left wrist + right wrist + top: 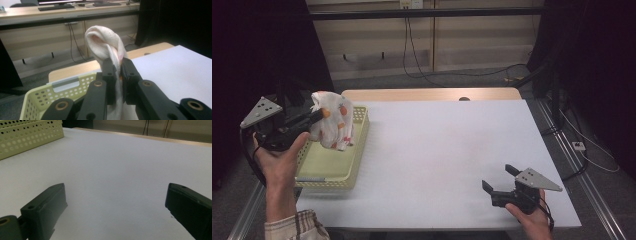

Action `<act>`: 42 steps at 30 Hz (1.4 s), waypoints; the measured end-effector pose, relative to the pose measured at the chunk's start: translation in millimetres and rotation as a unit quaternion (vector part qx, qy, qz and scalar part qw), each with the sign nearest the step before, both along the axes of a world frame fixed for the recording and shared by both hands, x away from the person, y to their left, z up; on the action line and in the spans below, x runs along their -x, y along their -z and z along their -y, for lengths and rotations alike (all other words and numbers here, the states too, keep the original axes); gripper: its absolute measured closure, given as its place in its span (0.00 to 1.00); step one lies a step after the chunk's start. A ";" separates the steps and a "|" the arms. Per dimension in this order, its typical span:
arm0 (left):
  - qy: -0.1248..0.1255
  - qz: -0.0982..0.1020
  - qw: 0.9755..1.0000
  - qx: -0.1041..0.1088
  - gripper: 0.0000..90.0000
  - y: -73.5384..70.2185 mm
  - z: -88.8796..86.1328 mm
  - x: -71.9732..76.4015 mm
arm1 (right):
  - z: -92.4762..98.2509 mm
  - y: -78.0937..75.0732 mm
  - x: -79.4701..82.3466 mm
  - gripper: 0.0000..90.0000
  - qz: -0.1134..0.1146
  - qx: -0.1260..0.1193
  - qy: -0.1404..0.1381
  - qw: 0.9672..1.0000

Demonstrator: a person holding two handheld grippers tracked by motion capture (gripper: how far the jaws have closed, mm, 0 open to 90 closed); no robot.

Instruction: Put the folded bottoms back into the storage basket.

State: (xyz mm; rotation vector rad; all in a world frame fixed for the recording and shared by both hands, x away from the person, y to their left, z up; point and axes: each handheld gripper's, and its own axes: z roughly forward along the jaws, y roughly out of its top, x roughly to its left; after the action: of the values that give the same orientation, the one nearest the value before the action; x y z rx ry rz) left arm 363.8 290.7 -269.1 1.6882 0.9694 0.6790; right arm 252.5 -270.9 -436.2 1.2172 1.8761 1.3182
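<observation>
Soft white cloth [332, 120], orange-spotted, hangs pinched in the left gripper [314, 117] over a perforated yellow basket [332, 167]; right gripper [499, 180] gapes empty above the white table [447, 150].

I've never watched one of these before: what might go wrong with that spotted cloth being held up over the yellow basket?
The left gripper pinches only a narrow fold of the cloth, so it might slip free. Most of it hangs low over the basket and could snag the rim. The right gripper sits open, far across the table, too distant to help catch it.
</observation>
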 end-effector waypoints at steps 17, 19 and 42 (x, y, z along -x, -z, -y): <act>0.000 -0.044 0.999 -0.017 0.93 24.6 -10.4 -20.4 | -0.7 0.5 -0.5 0.04 -0.001 0.001 -0.002 1.000; 0.000 -0.048 0.999 -0.019 0.93 27.9 -10.5 -23.1 | -1.0 0.5 -0.6 0.04 0.000 0.002 -0.002 1.000; 0.021 -0.100 0.994 -0.045 0.93 56.0 -6.3 -43.3 | -0.6 0.1 -0.2 0.04 -0.001 0.000 -0.001 1.000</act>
State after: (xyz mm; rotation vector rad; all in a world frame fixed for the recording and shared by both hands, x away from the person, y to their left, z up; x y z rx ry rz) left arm 407.1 297.0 -325.1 1.8781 1.0523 0.5384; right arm 252.6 -270.3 -436.4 1.2162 1.8791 1.3178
